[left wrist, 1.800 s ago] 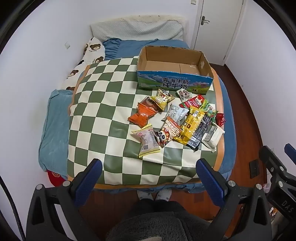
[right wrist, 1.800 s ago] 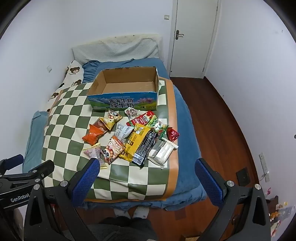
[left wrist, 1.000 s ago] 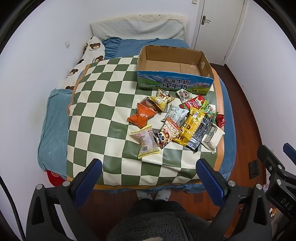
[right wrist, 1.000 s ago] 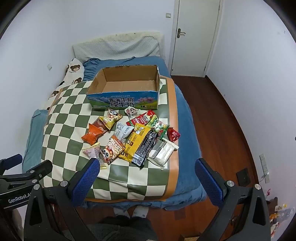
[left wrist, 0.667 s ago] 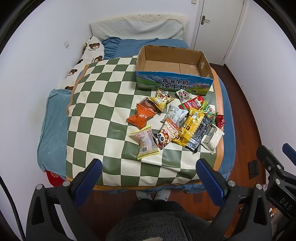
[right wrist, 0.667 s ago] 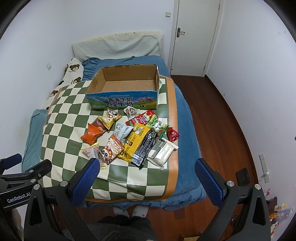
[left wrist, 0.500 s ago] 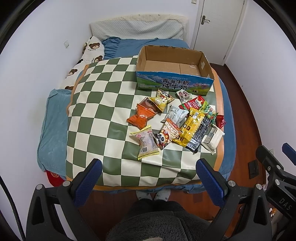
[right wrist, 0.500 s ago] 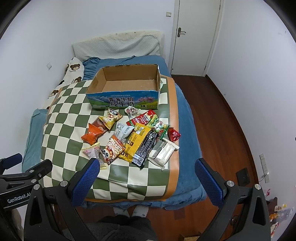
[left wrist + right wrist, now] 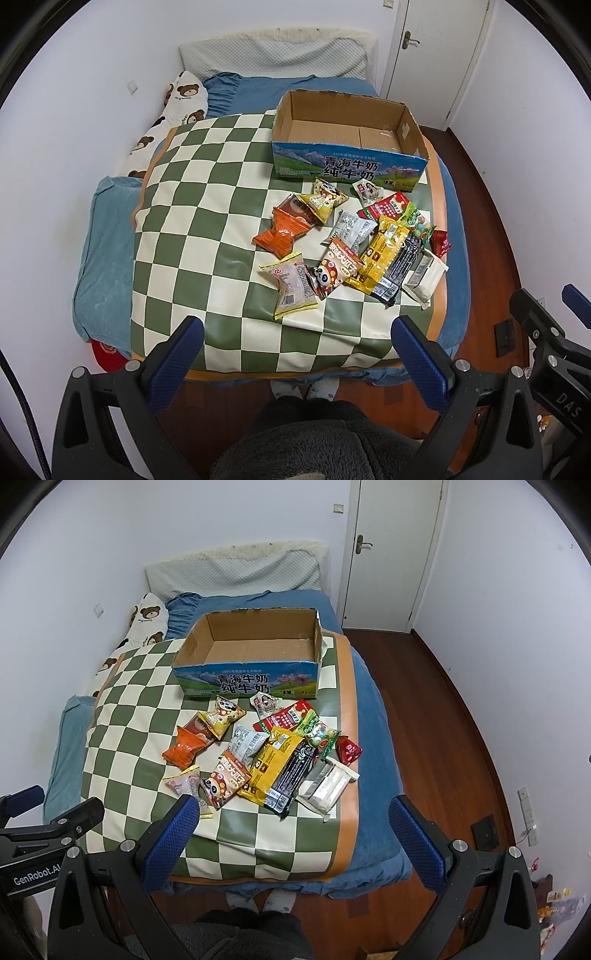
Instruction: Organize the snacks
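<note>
Snacks (image 9: 343,240) lie heaped on the checkered mat (image 9: 207,221) before the empty cardboard box (image 9: 347,147); my left tongs (image 9: 295,354) and right tongs (image 9: 291,830) gape wide, gripping nothing.

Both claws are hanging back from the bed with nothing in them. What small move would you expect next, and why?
Probably the right claw lowers toward the white packet, the nearest snack on its side. Both it and the left claw are open and empty, the cardboard box holds nothing, and every snack lies loose on the checkered mat.
</note>
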### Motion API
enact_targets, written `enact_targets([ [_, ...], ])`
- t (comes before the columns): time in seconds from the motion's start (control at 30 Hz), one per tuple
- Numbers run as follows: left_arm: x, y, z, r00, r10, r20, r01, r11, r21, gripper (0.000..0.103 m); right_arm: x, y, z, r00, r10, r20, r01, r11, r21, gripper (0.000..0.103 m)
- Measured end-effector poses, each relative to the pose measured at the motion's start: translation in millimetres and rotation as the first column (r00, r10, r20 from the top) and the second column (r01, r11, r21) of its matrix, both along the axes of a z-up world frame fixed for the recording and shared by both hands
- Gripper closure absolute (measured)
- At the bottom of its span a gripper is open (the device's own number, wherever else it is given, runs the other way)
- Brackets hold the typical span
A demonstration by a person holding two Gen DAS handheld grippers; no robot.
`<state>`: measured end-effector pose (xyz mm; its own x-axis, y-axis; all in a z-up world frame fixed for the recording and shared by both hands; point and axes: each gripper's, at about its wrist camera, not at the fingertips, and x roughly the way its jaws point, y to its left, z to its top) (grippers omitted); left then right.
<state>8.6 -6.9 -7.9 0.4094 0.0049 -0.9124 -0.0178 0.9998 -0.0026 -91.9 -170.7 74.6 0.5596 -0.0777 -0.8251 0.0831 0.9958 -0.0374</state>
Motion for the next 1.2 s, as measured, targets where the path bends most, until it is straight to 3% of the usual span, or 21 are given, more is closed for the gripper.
enact_targets([
  [1.2, 1.4, 1.3, 0.7, 1.000, 0.002, -0.002, -0.002, 1.000, -0.004, 0.000, 2.4, 8.4, -7.5, 1.000, 0.005, -0.011, -0.005, 1.000, 0.006, 0.000],
])
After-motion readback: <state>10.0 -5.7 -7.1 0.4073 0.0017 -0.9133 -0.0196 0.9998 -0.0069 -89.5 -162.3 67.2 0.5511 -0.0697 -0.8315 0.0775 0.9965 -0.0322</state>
